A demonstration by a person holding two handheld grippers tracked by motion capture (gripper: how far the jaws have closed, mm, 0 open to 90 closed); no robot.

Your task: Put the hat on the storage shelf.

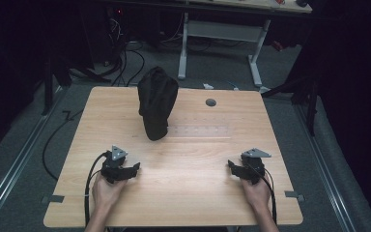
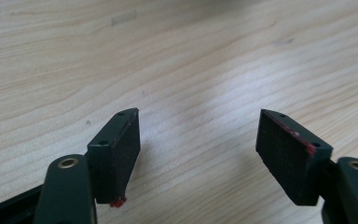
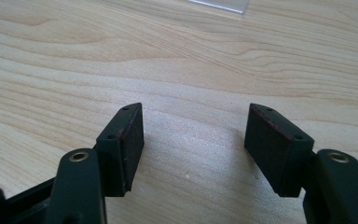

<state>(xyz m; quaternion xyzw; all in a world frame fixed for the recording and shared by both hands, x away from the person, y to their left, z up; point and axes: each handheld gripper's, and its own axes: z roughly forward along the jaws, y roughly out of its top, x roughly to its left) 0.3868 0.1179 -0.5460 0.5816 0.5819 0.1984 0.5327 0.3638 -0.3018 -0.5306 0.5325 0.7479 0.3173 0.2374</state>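
Observation:
A dark cloth bag point(image 1: 156, 101) stands upright on the far middle of the wooden table point(image 1: 188, 193). In front of it lies a clear flat plastic strip point(image 1: 200, 131), and its corner point(image 3: 221, 4) is at the top of the right gripper view. My left gripper point(image 1: 136, 167) rests low at the near left, held by a hand, jaws open over bare wood point(image 2: 198, 140). At the near right my right gripper point(image 1: 230, 165) is held the same way, open with nothing between its pads point(image 3: 196, 140).
A round grey cable hole point(image 1: 210, 102) sits in the far right part of the tabletop. Cables trail from both grippers off the near edge. Beyond the table stand a white desk frame point(image 1: 222, 34) and floor cables point(image 1: 125, 58).

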